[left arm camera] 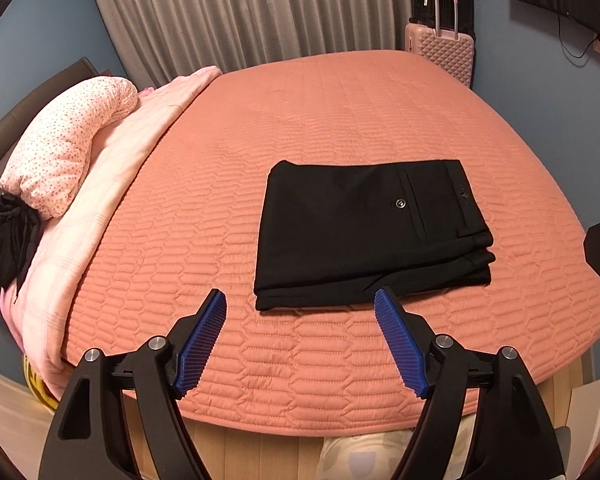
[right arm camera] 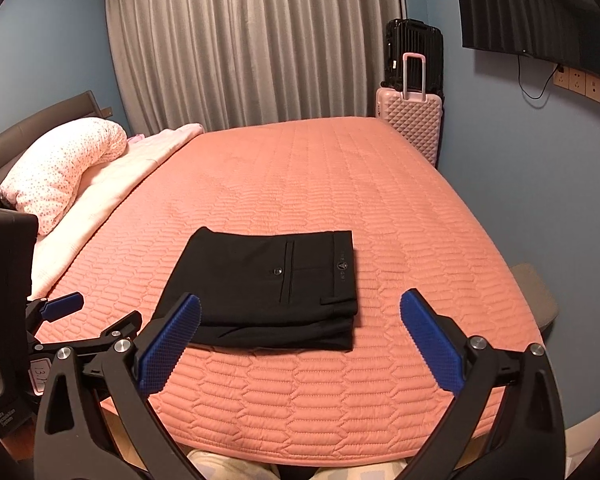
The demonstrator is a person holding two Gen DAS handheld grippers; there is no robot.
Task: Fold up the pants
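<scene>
The black pants (left arm camera: 364, 232) lie folded into a flat rectangle on the salmon quilted bed (left arm camera: 300, 120), back pocket and button facing up. They also show in the right wrist view (right arm camera: 268, 288). My left gripper (left arm camera: 300, 300) is open and empty, held above the bed's near edge just in front of the pants. My right gripper (right arm camera: 300, 304) is open and empty, also in front of the pants and apart from them. The left gripper (right arm camera: 60, 308) shows at the left edge of the right wrist view.
A spotted pillow (left arm camera: 68, 148) and a pale pink blanket (left arm camera: 112, 184) lie along the bed's left side, with a black cloth (left arm camera: 8, 236) beside them. A pink suitcase (right arm camera: 410, 120) and a black one (right arm camera: 414, 52) stand at the far right corner. Grey curtains (right arm camera: 252, 40) hang behind.
</scene>
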